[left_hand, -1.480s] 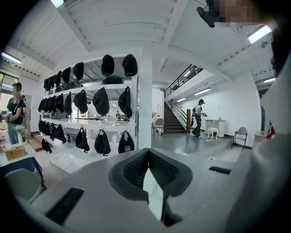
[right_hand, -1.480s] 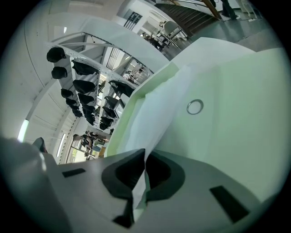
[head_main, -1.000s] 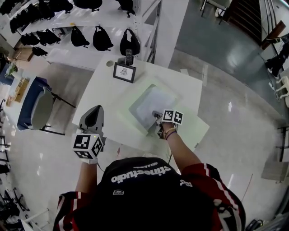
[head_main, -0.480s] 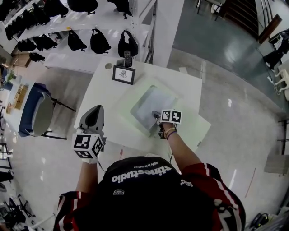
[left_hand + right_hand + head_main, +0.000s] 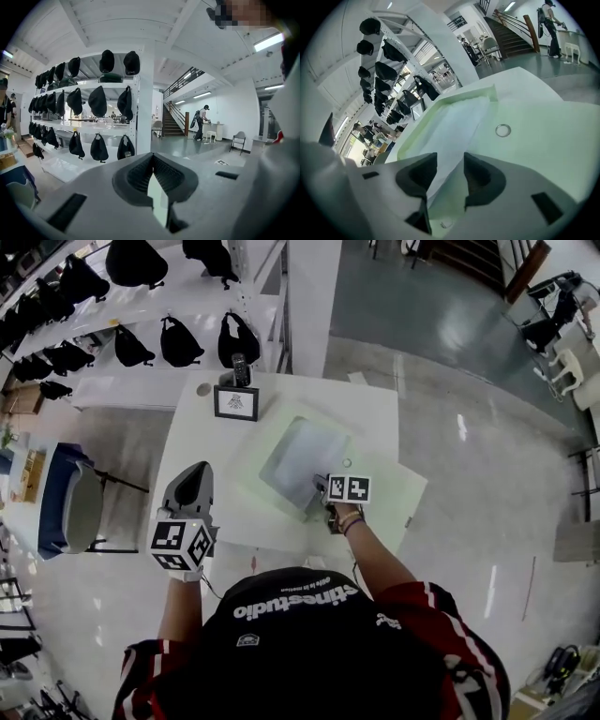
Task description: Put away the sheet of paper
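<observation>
In the head view a white table [image 5: 375, 418] stands in front of the person, and on it is a shallow pale green tray [image 5: 247, 486] with the sheet of paper [image 5: 302, 452] lying flat inside it. A flat pale green panel [image 5: 398, 495] spreads to the right of the tray, and a small ring [image 5: 347, 463] rests on it. At the table's far edge stands a framed picture [image 5: 235, 402]. The right gripper [image 5: 321, 491] reaches down to the near end of the tray, just over the near end of the sheet. The left gripper [image 5: 192, 472] is held off the table's left edge, well apart from the tray. A chair [image 5: 67, 507] stands on the floor at the far left, and shelves with black bags [image 5: 178, 341] run beyond the table. In the left gripper view the left gripper [image 5: 153, 156] has its jaws brought together at the tips with nothing in them. It looks out level at a white pillar [image 5: 145, 103], the bag shelves [image 5: 86, 140], a staircase [image 5: 176, 119] and a person [image 5: 202, 123] standing far off. In the right gripper view the right gripper [image 5: 449, 160] has its jaws standing apart, having just been opening. The near end of the sheet of paper [image 5: 450, 126] shows in the gap between them, but neither pad presses on it, so the tongs have hold of nothing. The sheet lies within the raised rim of the tray [image 5: 487, 92], and the ring [image 5: 503, 130] lies on the panel [image 5: 543, 136] to its right.
</observation>
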Motion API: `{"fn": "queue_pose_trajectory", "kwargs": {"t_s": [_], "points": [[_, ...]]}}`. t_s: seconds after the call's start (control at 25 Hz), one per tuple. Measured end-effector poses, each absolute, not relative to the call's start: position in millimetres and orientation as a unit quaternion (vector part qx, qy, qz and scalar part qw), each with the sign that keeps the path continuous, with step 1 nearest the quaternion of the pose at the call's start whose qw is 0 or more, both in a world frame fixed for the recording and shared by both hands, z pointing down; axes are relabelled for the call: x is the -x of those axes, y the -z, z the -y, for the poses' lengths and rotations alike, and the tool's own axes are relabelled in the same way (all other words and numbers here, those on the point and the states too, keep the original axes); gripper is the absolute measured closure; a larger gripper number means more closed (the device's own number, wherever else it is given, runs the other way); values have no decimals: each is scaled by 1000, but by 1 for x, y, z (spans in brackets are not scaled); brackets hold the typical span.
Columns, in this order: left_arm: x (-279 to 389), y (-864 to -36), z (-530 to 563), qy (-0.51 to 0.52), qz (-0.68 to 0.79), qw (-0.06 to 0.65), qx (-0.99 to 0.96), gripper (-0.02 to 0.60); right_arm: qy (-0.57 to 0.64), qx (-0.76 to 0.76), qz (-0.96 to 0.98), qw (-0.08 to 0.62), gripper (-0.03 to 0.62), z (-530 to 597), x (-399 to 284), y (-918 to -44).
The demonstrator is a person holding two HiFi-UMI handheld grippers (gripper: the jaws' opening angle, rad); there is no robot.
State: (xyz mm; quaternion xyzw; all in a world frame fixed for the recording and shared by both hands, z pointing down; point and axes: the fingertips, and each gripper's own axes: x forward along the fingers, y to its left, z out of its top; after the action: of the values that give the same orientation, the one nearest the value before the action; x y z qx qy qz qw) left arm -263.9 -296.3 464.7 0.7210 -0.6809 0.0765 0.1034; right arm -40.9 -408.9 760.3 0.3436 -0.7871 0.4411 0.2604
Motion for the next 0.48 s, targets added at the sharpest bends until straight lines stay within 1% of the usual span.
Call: {"fn": "queue_pose_trajectory", "kwargs": {"t_s": [0.2,0.48], "points": [[257,-463,301,-75,664,100,-737,575,-443,-361,785,239,421,407,26,-748],[251,-456,306,-68,644,94,-756,575,-423,-383,797,201,425,404,10,-709]]}}
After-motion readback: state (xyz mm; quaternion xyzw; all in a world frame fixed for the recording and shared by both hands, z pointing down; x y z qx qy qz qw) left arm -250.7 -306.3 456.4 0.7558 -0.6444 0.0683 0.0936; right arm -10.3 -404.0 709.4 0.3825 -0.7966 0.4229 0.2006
